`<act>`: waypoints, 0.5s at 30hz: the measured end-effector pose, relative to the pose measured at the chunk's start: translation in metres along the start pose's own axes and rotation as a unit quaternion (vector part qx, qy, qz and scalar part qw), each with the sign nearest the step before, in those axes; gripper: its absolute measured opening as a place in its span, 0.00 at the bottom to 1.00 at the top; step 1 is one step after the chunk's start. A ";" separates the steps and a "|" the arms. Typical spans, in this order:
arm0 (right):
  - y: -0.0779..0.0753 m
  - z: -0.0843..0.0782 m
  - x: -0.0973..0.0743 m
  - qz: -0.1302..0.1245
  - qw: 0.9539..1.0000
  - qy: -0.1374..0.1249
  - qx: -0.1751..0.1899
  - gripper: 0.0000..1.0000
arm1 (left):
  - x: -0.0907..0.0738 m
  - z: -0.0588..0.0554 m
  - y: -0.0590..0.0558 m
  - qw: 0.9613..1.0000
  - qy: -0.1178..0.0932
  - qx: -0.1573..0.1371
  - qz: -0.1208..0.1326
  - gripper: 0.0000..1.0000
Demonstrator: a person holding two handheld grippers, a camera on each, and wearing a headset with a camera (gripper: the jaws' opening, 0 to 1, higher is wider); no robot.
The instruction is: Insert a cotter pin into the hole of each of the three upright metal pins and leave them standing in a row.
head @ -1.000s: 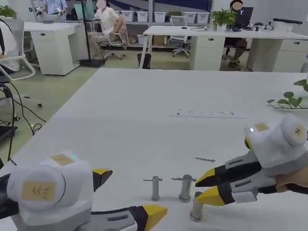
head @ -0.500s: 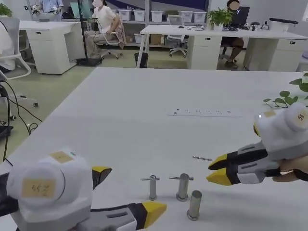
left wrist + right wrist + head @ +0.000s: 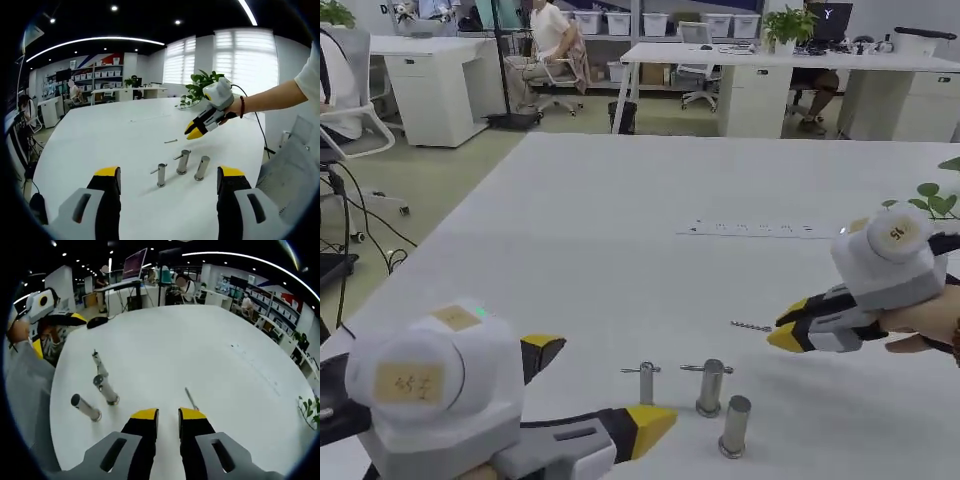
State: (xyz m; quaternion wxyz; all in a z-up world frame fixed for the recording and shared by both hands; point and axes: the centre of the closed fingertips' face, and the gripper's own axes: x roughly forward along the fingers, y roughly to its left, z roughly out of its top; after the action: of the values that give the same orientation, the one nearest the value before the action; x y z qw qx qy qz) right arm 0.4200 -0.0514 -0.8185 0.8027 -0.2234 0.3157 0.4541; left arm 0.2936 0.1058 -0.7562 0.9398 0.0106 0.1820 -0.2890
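Lower left of head view: my left gripper [image 3: 598,385], fingers spread wide, nothing between them. In its own view the three pins stand in the gap ahead of the tips, well apart from them. Bottom centre, the row: left pin [image 3: 646,382] upright with the first cotter pin [image 3: 632,371] crosswise near its top; middle pin [image 3: 709,388] just beside it, upright, second cotter pin [image 3: 695,368] likewise through. Bare pin [image 3: 735,427] at the right end, upright, hole empty, sitting a little lower in frame than its neighbours. Two of three done, by my reckoning. Further up, right of centre: loose cotter pin [image 3: 750,326] flat on the table [image 3: 620,230], and my right gripper [image 3: 782,330] close by it, fingers drawn near together with a slim gap, empty. Right gripper view puts the cotter pin just ahead of the tips, slightly right. Left to do: pick it up, thread the bare pin, check the line.
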 end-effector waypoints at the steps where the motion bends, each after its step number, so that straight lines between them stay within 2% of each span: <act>1: -0.002 0.000 0.002 -0.001 1.000 0.001 0.001 0.18 | 0.000 0.000 0.000 1.000 0.000 0.001 0.000 0.78; 7: -0.019 -0.004 0.018 -0.007 1.000 0.020 0.018 0.17 | 0.002 0.000 0.002 1.000 0.000 -0.001 -0.003 0.77; 15: -0.035 -0.010 0.034 -0.013 0.999 0.048 0.000 0.14 | 0.002 -0.002 0.004 1.000 -0.001 -0.005 -0.005 0.72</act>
State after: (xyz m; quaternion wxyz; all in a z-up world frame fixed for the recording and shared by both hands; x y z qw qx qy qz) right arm 0.4601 -0.0550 -0.8469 0.7925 -0.2490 0.3507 0.4324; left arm 0.2967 0.1087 -0.7586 0.9386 0.0049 0.1825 -0.2926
